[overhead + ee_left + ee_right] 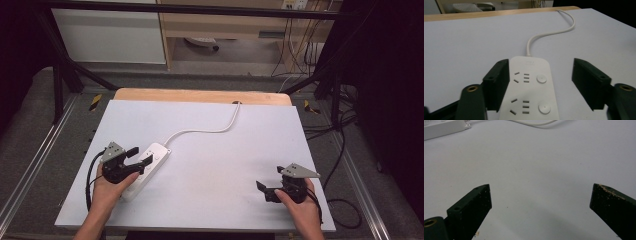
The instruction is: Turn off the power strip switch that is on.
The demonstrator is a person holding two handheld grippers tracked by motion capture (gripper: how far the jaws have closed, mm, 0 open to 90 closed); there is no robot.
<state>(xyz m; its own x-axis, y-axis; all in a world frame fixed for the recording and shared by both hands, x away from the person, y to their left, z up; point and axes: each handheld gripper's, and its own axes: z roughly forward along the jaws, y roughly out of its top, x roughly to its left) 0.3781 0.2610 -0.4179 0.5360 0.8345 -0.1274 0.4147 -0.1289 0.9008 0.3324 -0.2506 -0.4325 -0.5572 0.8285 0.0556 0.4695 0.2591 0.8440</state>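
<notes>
Left gripper (540, 82) fingers wide, straddling power strip (530, 87), one touching. Right gripper (540, 202) wide, empty, over tabletop (536, 162). Advise: centre fingers before closing; mind cord (551, 32).

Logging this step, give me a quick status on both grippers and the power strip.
Left gripper open, fingers straddling power strip. Right gripper open over bare table. Nothing in the way.

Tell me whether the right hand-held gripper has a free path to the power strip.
Probably yes: bare table lies between the right hand-held gripper and the power strip, though the left hand-held gripper already straddles it.
</notes>
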